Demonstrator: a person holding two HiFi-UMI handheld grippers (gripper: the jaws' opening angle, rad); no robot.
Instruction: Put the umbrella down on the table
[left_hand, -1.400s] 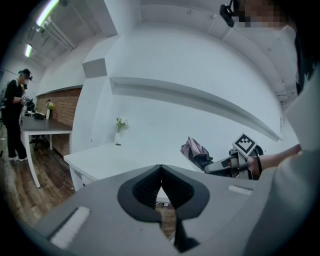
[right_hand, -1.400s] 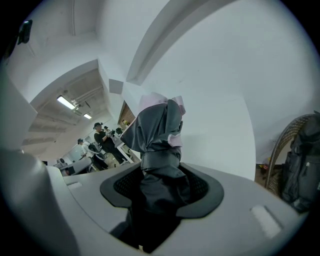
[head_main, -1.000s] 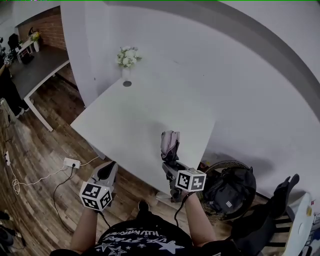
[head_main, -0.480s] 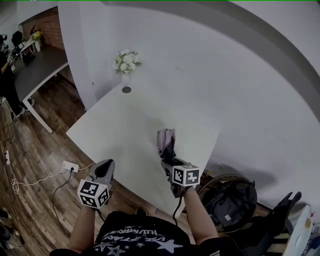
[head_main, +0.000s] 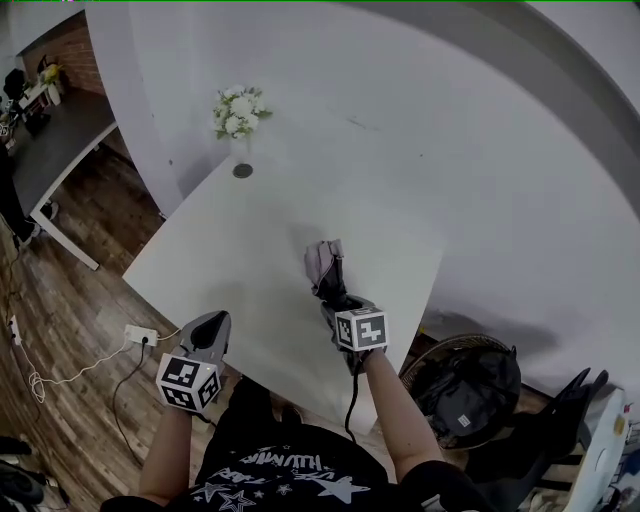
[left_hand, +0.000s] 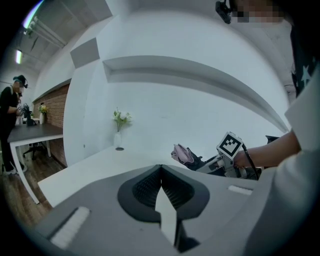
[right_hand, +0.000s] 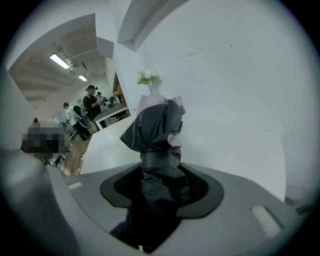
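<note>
Right gripper (head_main: 335, 292) carried umbrella (head_main: 321, 264) further over table (head_main: 245, 245).

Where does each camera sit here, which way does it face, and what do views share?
Head view: on the person's head, looking steeply down at the white table; both arms, left gripper and right gripper show.
Left gripper view: on the left gripper, facing across the table; its shut jaws and the person's right arm show.
Right gripper view: on the right gripper, facing the wall; its jaws clamp the folded umbrella.
Shared: all three show the umbrella and the flowers.
</note>
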